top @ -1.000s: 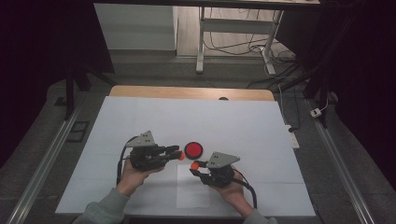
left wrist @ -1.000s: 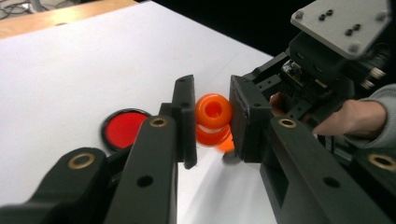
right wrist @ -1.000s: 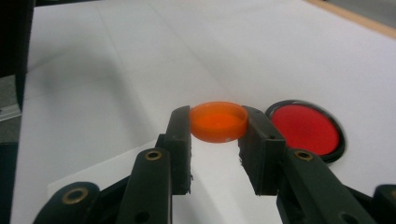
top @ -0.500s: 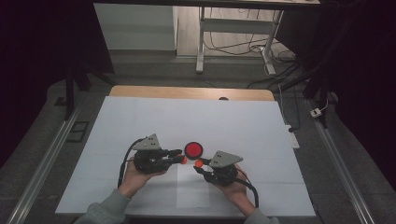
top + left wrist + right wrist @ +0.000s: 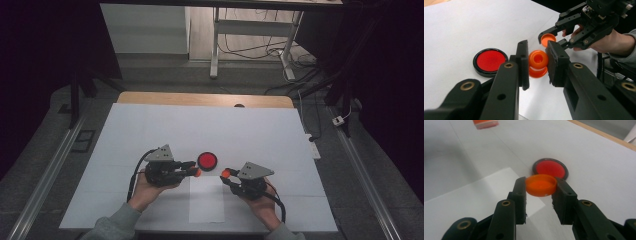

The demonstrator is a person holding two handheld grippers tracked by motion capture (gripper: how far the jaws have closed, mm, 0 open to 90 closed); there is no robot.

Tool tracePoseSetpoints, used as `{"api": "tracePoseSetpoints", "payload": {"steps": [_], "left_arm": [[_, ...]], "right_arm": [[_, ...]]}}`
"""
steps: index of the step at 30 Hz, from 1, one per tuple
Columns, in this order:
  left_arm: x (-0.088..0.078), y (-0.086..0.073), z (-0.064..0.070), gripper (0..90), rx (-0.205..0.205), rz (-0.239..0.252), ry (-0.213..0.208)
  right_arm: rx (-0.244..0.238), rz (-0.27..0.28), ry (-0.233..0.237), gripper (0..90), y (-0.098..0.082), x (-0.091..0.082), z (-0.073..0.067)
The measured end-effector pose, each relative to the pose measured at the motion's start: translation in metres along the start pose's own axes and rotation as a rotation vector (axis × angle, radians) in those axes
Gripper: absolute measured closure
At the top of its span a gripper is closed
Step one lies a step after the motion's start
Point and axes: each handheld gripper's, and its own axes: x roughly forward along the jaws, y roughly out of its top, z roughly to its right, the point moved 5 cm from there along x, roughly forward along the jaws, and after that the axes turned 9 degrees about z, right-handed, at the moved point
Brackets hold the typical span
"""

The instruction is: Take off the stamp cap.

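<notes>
Orange bottle (image 5: pixel 538 60), a small open-necked piece, sits clamped in the left gripper (image 5: pixel 196 172) just off the table (image 5: pixel 150 130); red disc (image 5: pixel 206 160) lies flat between the hands; right gripper (image 5: pixel 226 174) pinches the orange cap (image 5: pixel 541 185). Compared with a second ago the two have pulled apart, so I'd guess the cap has just come off.

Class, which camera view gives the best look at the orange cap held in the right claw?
The right gripper view: the orange cap sits close between the jaws, open side up. The left gripper view shows it farther off and partly hidden; the high view shows an orange speck.
</notes>
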Motion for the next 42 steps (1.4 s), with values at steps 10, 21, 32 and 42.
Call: {"api": "tracePoseSetpoints", "payload": {"steps": [10,21,32,42], "left_arm": [[-0.001,0.000,-0.002,72.4,0.001,0.000,0.009],[-0.001,0.000,-0.002,72.3,0.005,0.001,0.014],[-0.002,0.000,-0.002,72.3,0.007,0.002,0.017],[-0.001,0.000,-0.002,72.3,0.014,0.003,0.020]], "right_arm": [[0.033,0.010,-0.045,64.7,-0.008,-0.019,0.013],[0.063,0.016,-0.096,64.7,-0.016,-0.035,0.024],[0.084,0.012,-0.145,64.7,-0.029,-0.056,0.032],[0.102,0.007,-0.184,64.6,-0.039,-0.079,0.039]]}}
